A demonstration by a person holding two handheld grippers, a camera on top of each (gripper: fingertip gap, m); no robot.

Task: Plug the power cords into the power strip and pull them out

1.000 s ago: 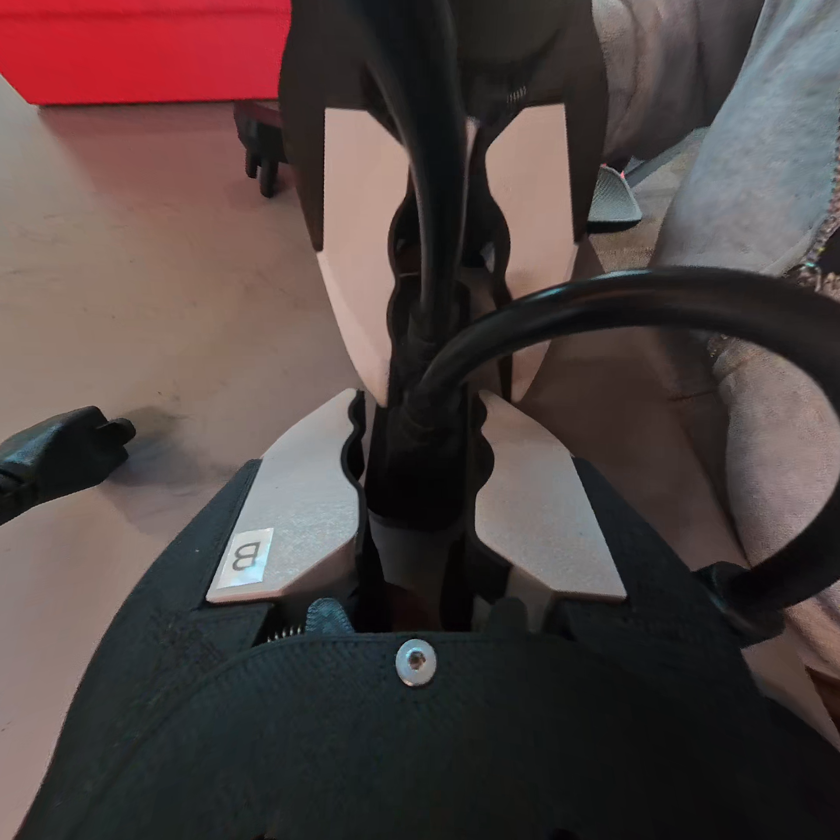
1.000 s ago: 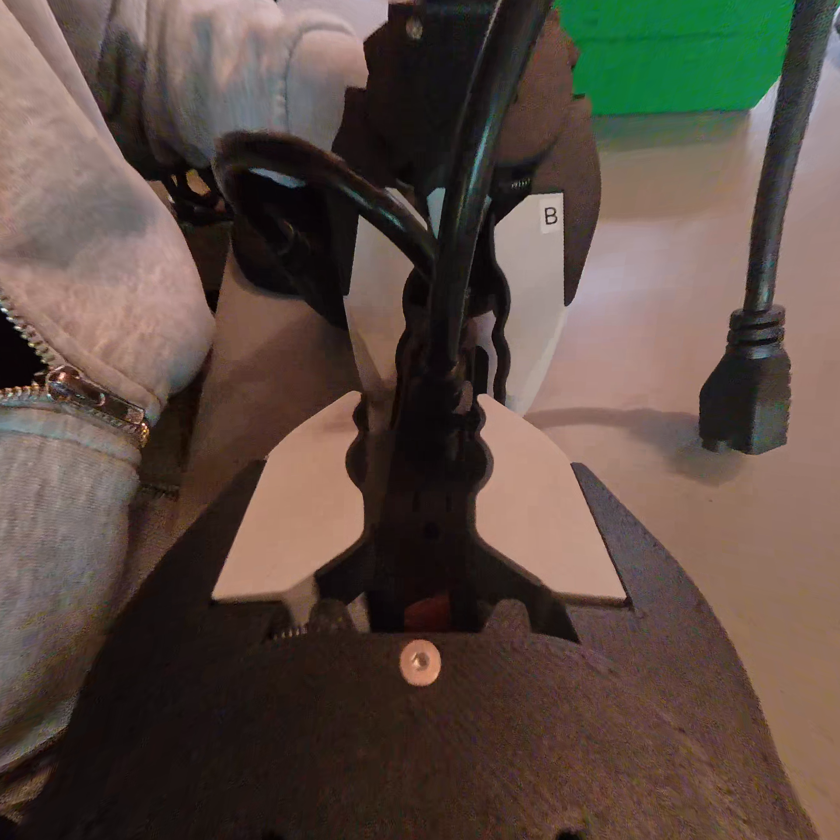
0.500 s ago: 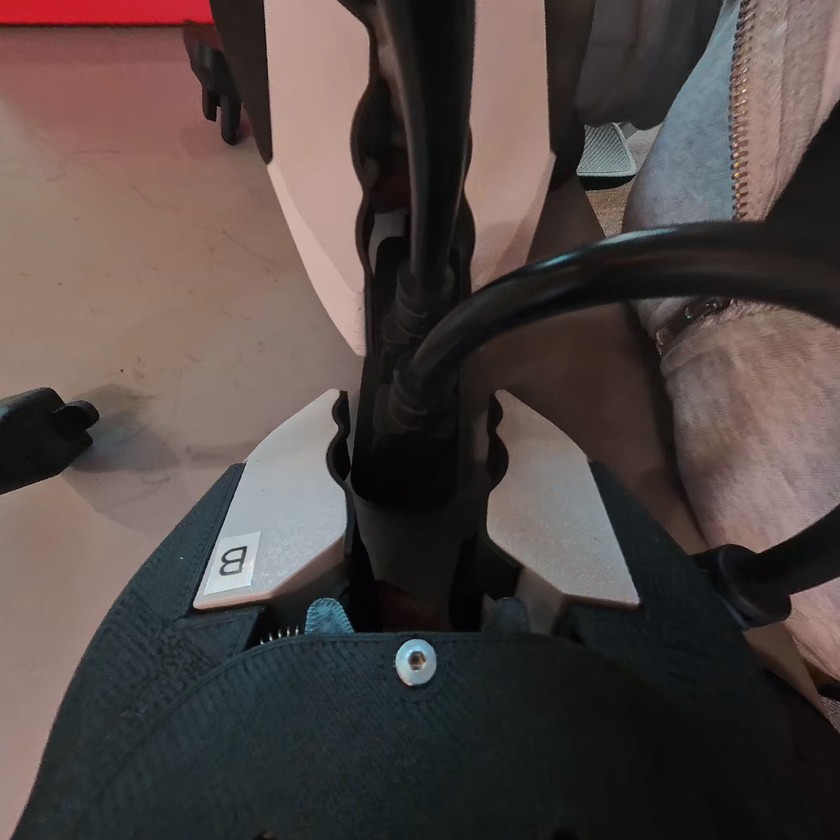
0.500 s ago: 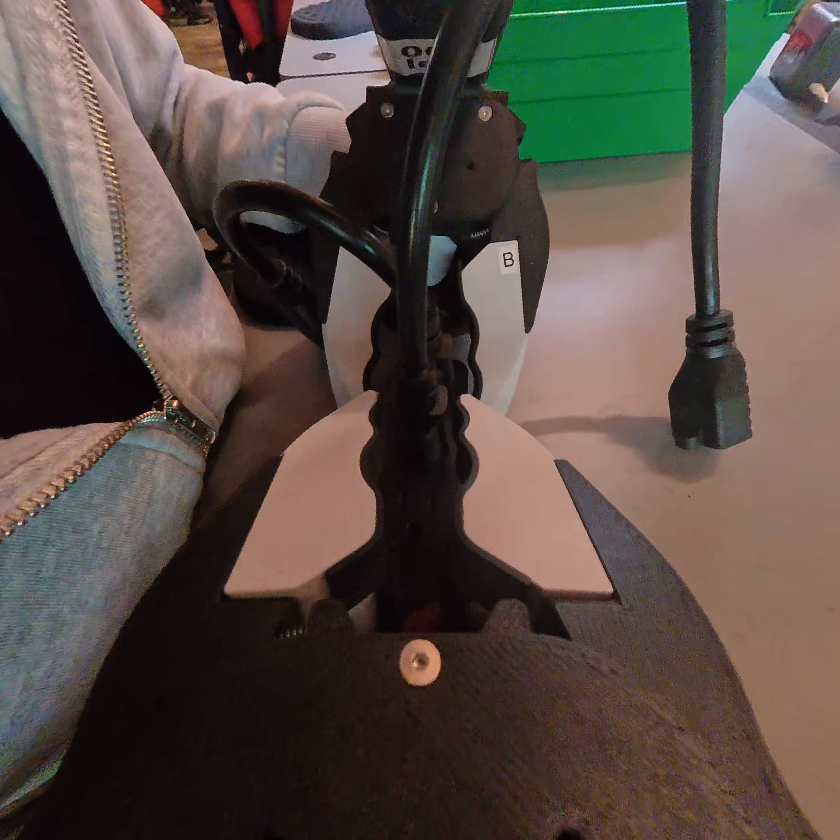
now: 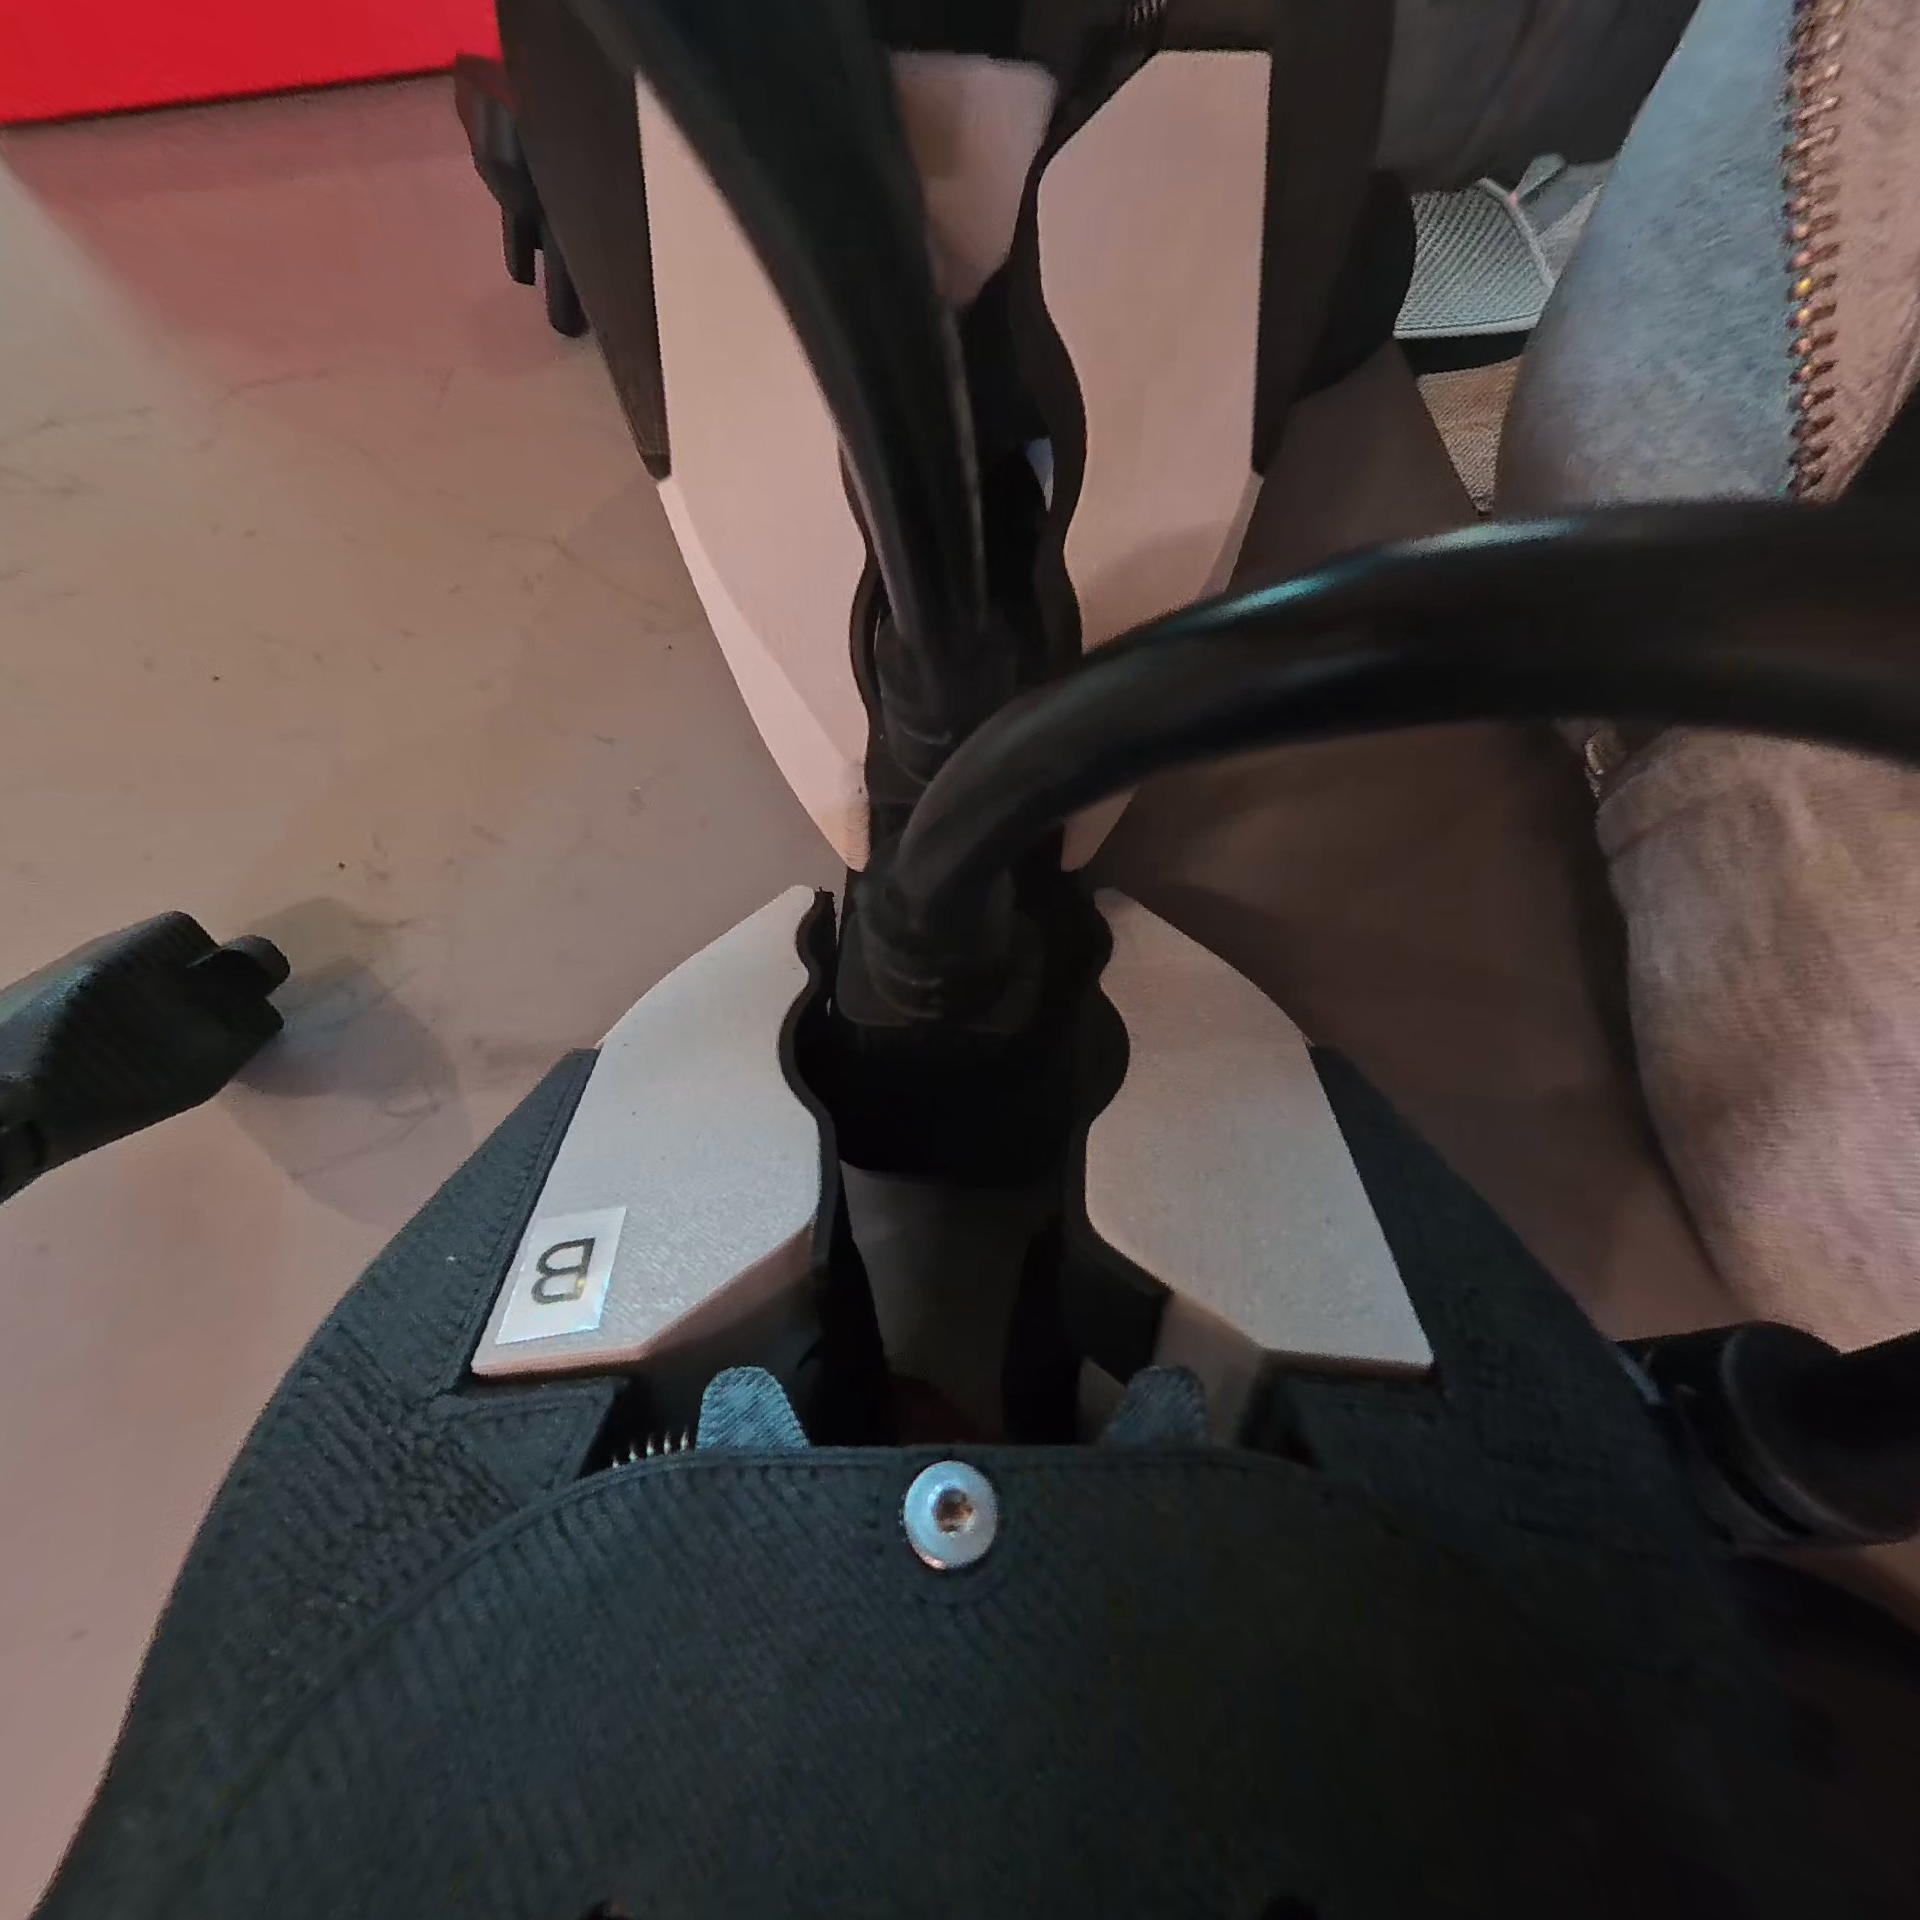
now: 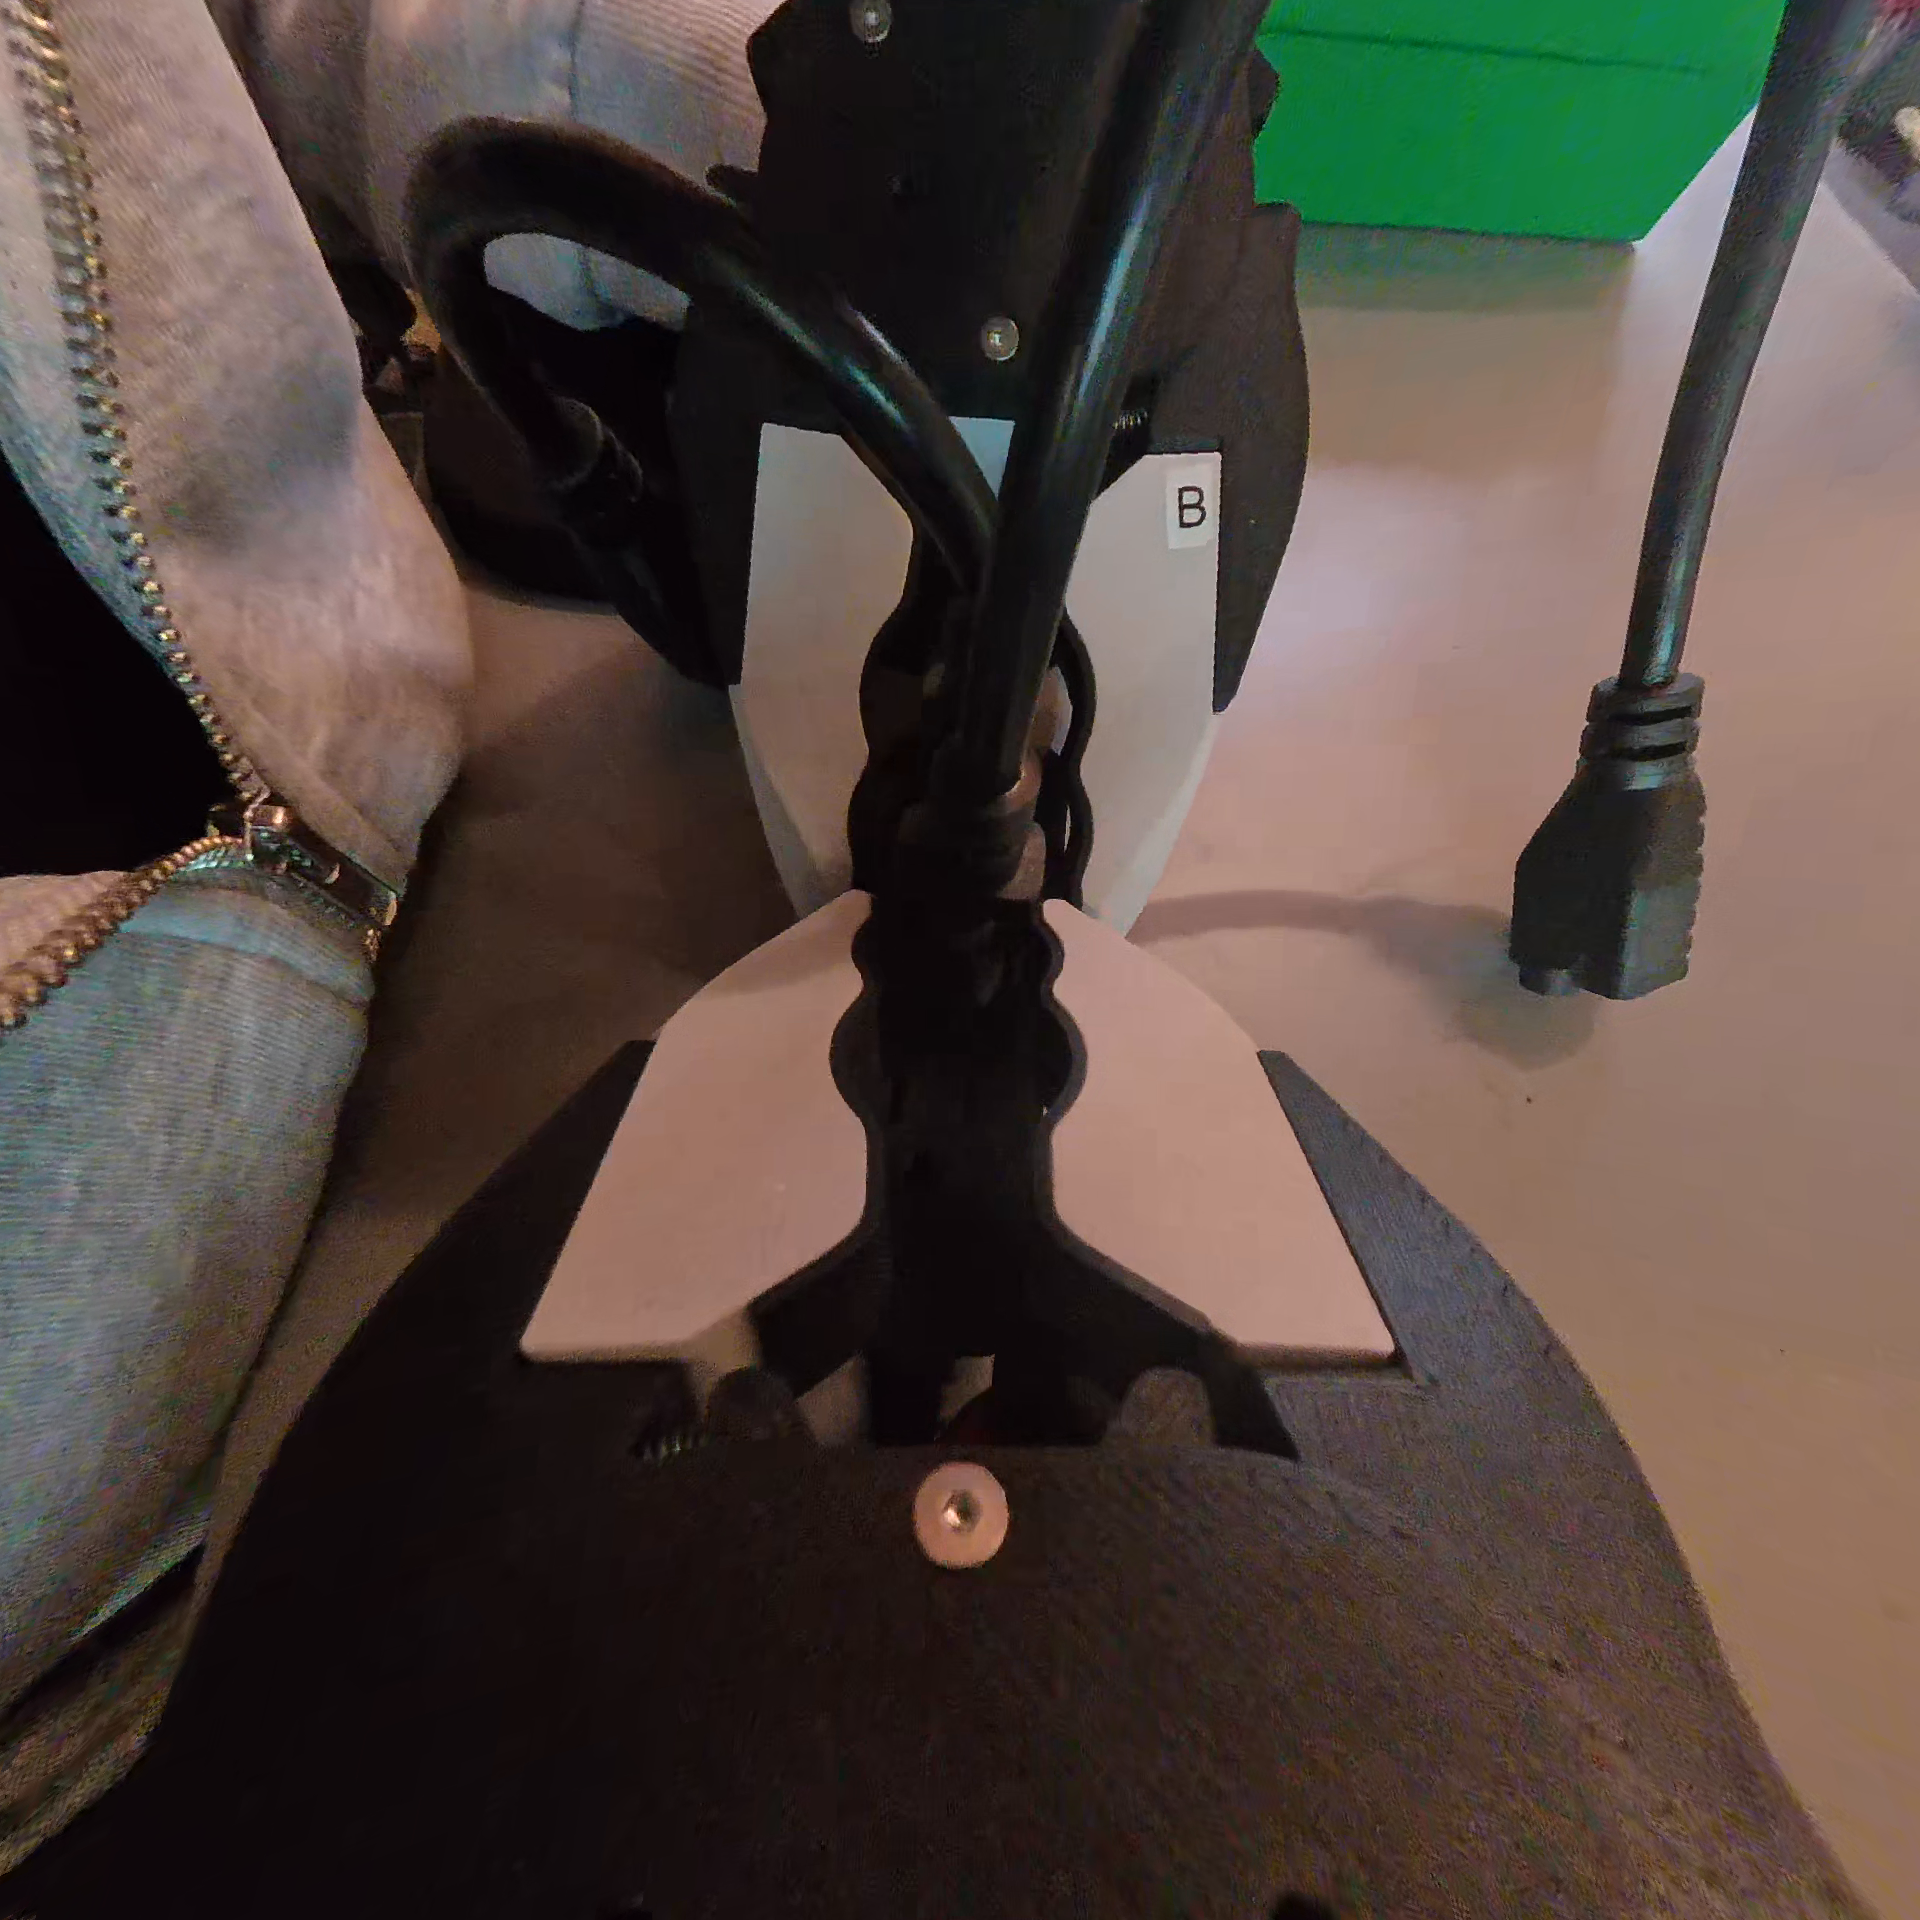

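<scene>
My left gripper [image 5: 956,914] is shut on a black plug [image 5: 925,977], whose cord [image 5: 1351,623] loops off to the right. My right gripper [image 6: 951,914] is shut on another black cord end [image 6: 966,831], whose cord [image 6: 1101,312] rises over the left gripper. The two grippers face each other tip to tip. The right gripper [image 5: 966,821] shows just beyond my left fingertips, and the left gripper [image 6: 966,800] just beyond my right ones. The two cord ends meet between the tips; I cannot tell if they are joined. No power strip is in view.
A loose black connector [image 5: 125,1018] lies on the beige surface left of the left gripper; it also shows in the right wrist view [image 6: 1610,904]. A person's grey zipped sleeve [image 6: 208,416] is close by. A red box [image 5: 208,52] and a green box [image 6: 1507,125] stand farther off. Only a small space, under 4 cm, lies between the two pairs of fingers.
Both grippers stay shut on their cord ends and tip to tip. The pair has shifted and tilted slightly; the background boxes have slid in the views.
</scene>
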